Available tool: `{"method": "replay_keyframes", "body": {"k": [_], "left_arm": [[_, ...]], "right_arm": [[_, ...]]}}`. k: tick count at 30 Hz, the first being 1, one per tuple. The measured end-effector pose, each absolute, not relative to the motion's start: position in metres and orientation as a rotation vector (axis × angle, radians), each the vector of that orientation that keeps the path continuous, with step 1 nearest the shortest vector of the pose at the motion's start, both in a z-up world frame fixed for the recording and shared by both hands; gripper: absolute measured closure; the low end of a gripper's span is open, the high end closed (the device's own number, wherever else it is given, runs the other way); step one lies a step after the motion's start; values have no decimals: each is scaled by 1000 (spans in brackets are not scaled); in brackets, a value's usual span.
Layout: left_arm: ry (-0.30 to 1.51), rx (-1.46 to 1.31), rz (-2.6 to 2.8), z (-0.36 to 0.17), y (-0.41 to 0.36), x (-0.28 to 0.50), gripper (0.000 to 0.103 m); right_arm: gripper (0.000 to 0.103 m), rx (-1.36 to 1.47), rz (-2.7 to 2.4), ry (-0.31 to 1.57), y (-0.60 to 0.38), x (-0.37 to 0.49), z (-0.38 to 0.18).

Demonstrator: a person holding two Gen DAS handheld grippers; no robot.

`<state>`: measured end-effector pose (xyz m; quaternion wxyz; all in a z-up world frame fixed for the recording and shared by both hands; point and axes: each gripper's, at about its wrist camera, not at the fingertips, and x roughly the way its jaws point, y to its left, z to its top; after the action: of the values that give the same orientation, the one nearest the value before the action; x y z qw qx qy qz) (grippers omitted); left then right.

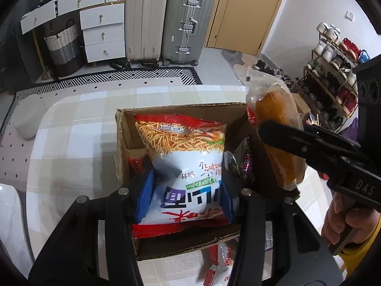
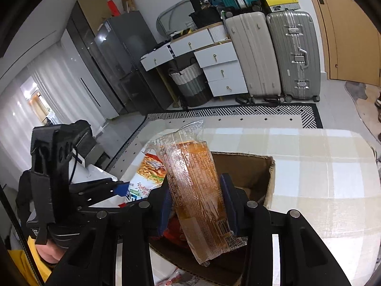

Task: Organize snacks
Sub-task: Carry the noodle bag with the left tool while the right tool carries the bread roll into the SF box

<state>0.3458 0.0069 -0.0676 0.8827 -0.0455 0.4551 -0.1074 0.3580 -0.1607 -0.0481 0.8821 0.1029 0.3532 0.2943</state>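
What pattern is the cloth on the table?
Pale beige-and-white checks on the tablecloth, clearest in the right wrist view.

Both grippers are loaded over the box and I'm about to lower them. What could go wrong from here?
1. The noodle-snack bag in the left gripper spans most of the cardboard box; it may snag on a wall.
2. The wrapped bread sits tilted in the right gripper, so it could slip or get squashed.
3. The two grippers are close together and may collide.
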Motion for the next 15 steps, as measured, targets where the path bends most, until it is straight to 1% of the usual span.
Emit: {"method": "replay_keyframes", "body": {"k": [4,8,9,11,13,15], "left_arm": [[951,-132,-221,-74,13,344,59],[953,-141,-222,-77,14,342,52],[945,-133,-220,-75,15,338,49],[929,-122,-202,-69,17,337,29],[904,-135,-192,-61,22,334,23],[904,-142,-179,-55,27,333,22]], "right_arm": [[64,238,587,732,-168,355,-51],[64,238,583,730,-167,354,-51],[64,238,578,732,-167,355,-53],[64,242,576,737,-167,356,-54],[64,247,568,746,-166,357,-57],[64,252,572,755,-165,357,-58]]}}
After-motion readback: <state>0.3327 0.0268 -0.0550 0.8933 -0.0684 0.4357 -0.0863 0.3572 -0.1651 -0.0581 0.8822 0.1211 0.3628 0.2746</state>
